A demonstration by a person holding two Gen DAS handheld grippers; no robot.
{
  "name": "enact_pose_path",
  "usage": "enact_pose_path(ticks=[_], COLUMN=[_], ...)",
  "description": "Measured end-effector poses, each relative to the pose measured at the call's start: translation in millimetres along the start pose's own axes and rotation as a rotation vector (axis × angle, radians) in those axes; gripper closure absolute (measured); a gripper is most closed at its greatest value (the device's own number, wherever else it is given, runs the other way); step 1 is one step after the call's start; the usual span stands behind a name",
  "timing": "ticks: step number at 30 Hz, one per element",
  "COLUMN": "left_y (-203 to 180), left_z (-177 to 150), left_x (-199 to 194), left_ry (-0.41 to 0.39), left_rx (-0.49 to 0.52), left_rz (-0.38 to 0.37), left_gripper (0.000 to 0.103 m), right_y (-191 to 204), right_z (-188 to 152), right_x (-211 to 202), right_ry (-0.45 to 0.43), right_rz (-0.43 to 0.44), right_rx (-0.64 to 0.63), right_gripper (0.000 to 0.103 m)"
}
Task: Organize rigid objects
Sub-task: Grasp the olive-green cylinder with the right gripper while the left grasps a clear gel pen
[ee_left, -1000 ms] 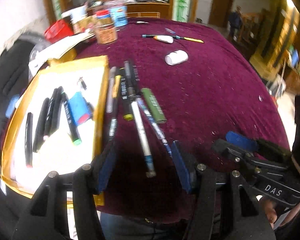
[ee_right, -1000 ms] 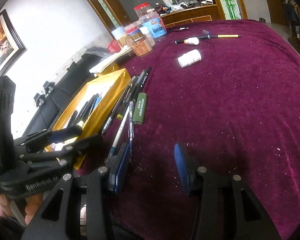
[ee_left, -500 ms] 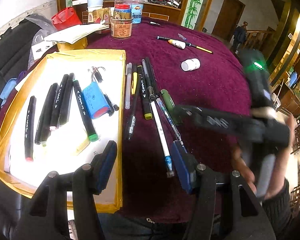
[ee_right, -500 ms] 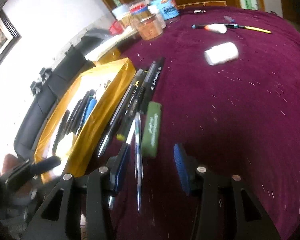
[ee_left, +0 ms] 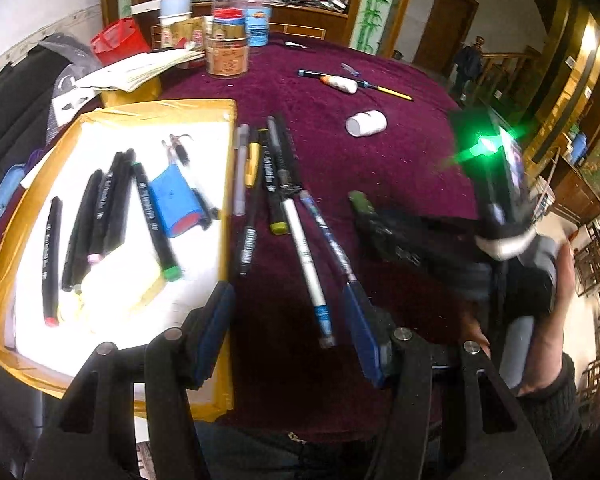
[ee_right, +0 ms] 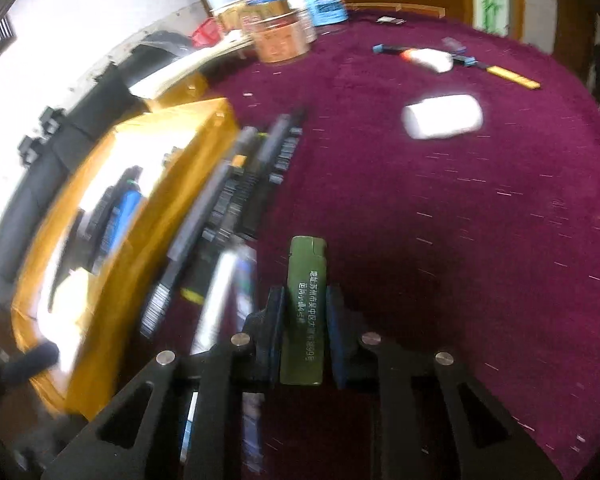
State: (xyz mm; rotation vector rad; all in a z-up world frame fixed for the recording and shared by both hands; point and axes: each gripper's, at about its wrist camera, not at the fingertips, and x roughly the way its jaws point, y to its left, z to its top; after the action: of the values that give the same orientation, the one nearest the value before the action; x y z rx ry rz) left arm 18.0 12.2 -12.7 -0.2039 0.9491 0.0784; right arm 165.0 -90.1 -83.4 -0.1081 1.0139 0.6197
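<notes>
Green lighter (ee_right: 305,308) in closed right hand-held gripper (ee_right: 302,330); left hand-held gripper (ee_left: 290,334) open, empty.

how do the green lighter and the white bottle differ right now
The green lighter is clamped between the right tool's fingers; the white bottle lies loose on the maroon tablecloth. The lighter is slim, flat and dark with printed text; the bottle is round, stubby and plain. Both are outside the yellow tray.

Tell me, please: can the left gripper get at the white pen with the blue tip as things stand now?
Probably yes. The left gripper is open and holds nothing, and the white pen lies bare on the cloth, its blue tip between the fingers. A dark blue pen lies close beside it and might be caught too.
</notes>
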Motion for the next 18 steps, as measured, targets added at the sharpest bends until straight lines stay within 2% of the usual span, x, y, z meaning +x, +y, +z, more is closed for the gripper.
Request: enact_pose_path(ticks=[5,7,10,13,14,18], left_y=[-25.2,-34.1,-47.1,-54.1,-54.3,-59.1], left_z=[4.8,8.0,16.5,28.7,30.9,36.5], left_x=[14.0,23.0,43.4,58.3,60.4,77.0], left_ry=[0.044,0.068,0.110,0.111,0.110,0.136], left_rx=[0.051,0.069,0.090,0.102,0.105,0.136], left_rz=[-0.063,-0.075,-0.063,-0.027,-0.022,0.036], left_gripper=[0.048,0.048,0.049,0.062,0.069,0.070], right_y=[-43.6,-58.2,-71.9,-68.7,-66.7,-60.9], right_z=[-28.3,-36.7,-48.3,-52.0,-52.9,-55.4], right_x=[-28.8,-37.9,-44.9,-46.3,-45.9,-46.8], right_ry=[-0.022,-0.022,-0.049,-0.076,-0.085,-0.104], right_rz=[-0.115,-0.125,-0.104,-0.134,-0.146,-0.171], right_rx=[0.056,0.098,0.121,0.089,0.078,0.064], right_gripper=[0.085,0.085,0.085,0.085,0.085,0.085])
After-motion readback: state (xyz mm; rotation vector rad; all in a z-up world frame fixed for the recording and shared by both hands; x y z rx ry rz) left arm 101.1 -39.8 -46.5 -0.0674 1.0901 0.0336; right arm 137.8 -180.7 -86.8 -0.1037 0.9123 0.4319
